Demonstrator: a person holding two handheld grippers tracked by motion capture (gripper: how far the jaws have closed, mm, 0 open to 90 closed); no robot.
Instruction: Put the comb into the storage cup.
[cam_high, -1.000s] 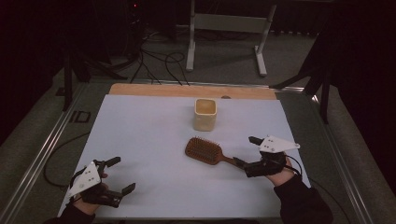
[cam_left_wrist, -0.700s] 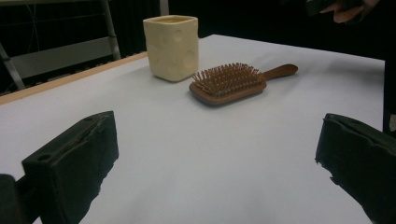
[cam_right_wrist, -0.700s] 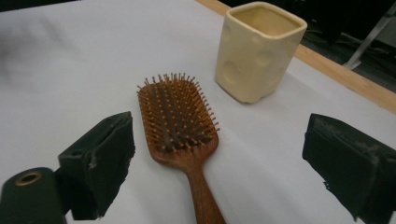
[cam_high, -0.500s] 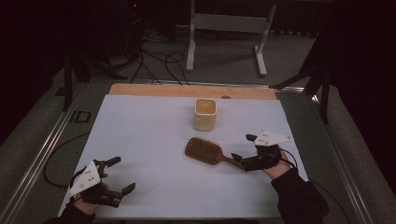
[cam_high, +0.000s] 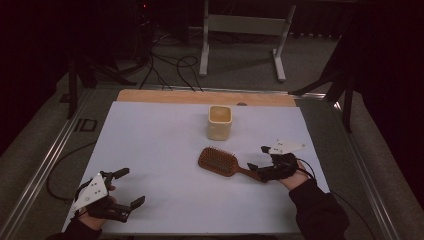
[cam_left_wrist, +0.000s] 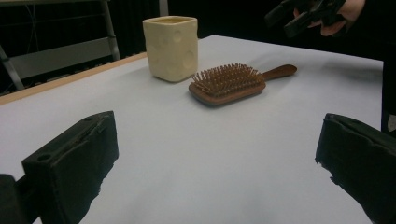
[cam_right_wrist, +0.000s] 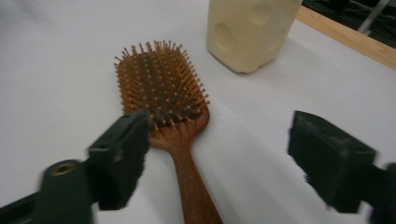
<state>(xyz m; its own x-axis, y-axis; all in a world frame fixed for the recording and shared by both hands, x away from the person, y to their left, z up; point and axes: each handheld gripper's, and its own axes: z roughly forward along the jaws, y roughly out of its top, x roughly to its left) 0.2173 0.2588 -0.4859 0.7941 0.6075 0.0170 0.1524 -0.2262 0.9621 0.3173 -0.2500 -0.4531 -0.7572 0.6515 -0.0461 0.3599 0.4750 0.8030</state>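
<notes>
While the wooden hairbrush (cam_high: 220, 161) is lying bristles-up near the middle of the white table top (cam_high: 160, 150), the right gripper (cam_high: 260, 162) is hanging over the end of its handle with both jaws spread wide and nothing between them. Seen in the right gripper view, the handle (cam_right_wrist: 194, 182) is running up from the bottom edge between the two jaws, closer to the left jaw, whose tip is overlapping the corner of the brush head (cam_right_wrist: 161, 84); I cannot tell whether that jaw is touching the wood or hovering above it. The right jaw is standing well clear of the handle over bare table.

Just beyond the brush head, a cream square cup (cam_high: 220, 121) with round dimples in its sides is standing upright, apart from the brush.

At the near left corner of the table, the left gripper (cam_high: 126, 187) is resting in the person's hand, its jaws gaping wide and empty. Along its own view the hairbrush (cam_left_wrist: 233, 83) and the cup (cam_left_wrist: 171, 46) are sitting well ahead of it, far from both jaws, with the right gripper (cam_left_wrist: 306, 14) showing at the upper right above the handle tip.
</notes>
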